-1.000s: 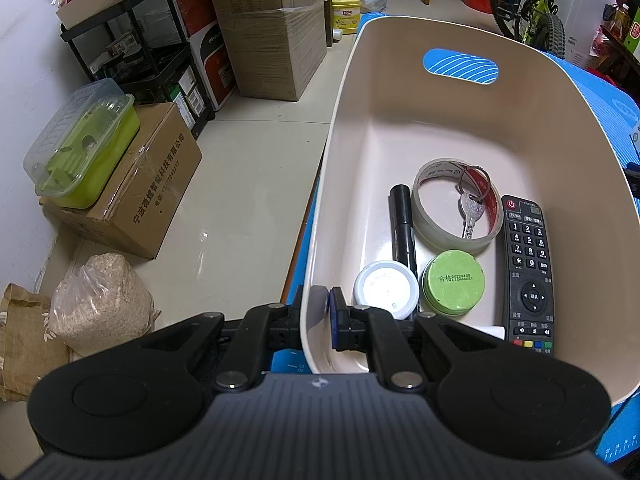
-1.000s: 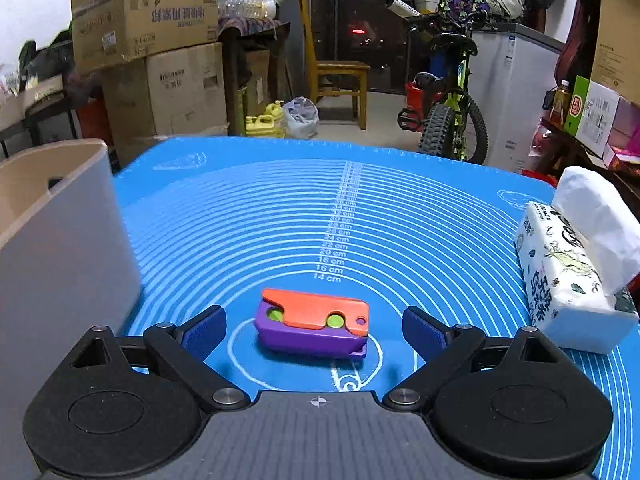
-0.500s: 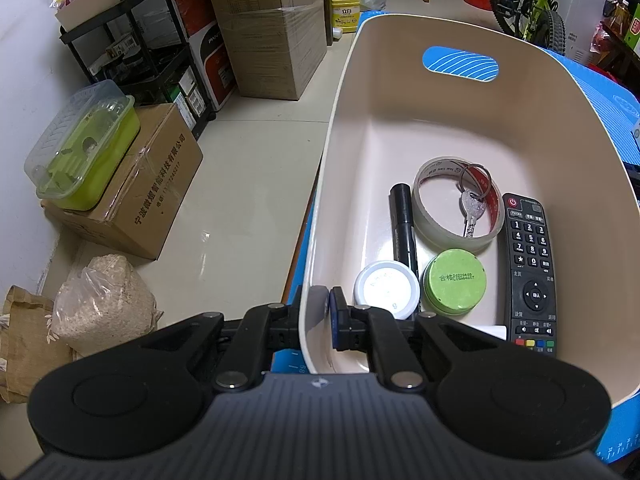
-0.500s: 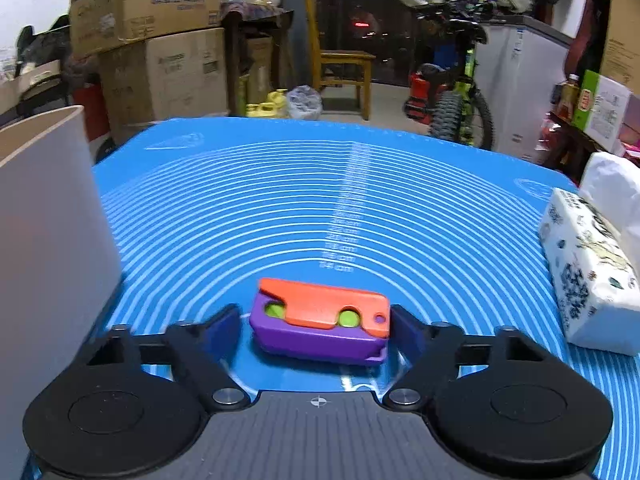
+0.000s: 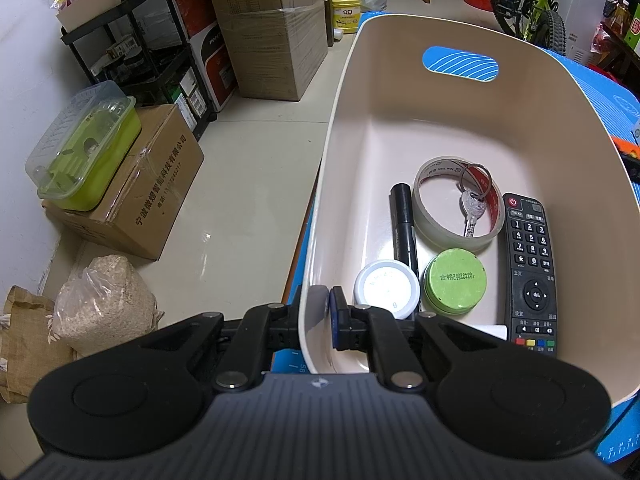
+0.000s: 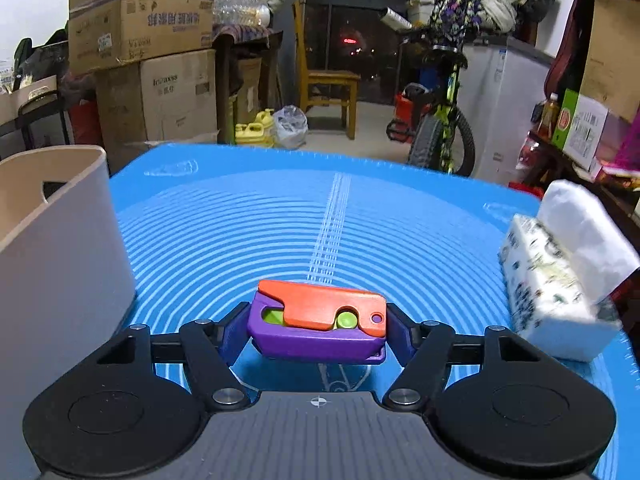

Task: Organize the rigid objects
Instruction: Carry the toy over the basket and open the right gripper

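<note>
The right gripper (image 6: 318, 330) has its two blue pads pressed against the short ends of a purple and orange toy (image 6: 318, 322), which sits low over the blue mat (image 6: 280, 224) on the surface — whether it has left the mat yet is hard to tell. The left gripper (image 5: 316, 316) is pinched on the near rim of the beige bin (image 5: 344, 128), one pad outside the wall and one inside, holding it steady at the left edge of the surface. Inside the bin lie a tape roll (image 5: 458, 210) with keys (image 5: 474, 204) resting in it, a black marker (image 5: 403, 224), a white round lid (image 5: 386, 288), a green round tin (image 5: 454, 280) and a remote (image 5: 530, 264) along the right wall. The step in hand looks like lifting the toy and carrying it left into the bin. To do it well, keep the squeeze even so the smooth plastic does not pivot between the pads, raise it high enough to clear the bin's tall wall at the left of the right wrist view, and keep clear of the tissue pack (image 6: 560, 280) on the right. The far half of the bin floor is bare — a good place to release, low, so nothing bounces.
</note>
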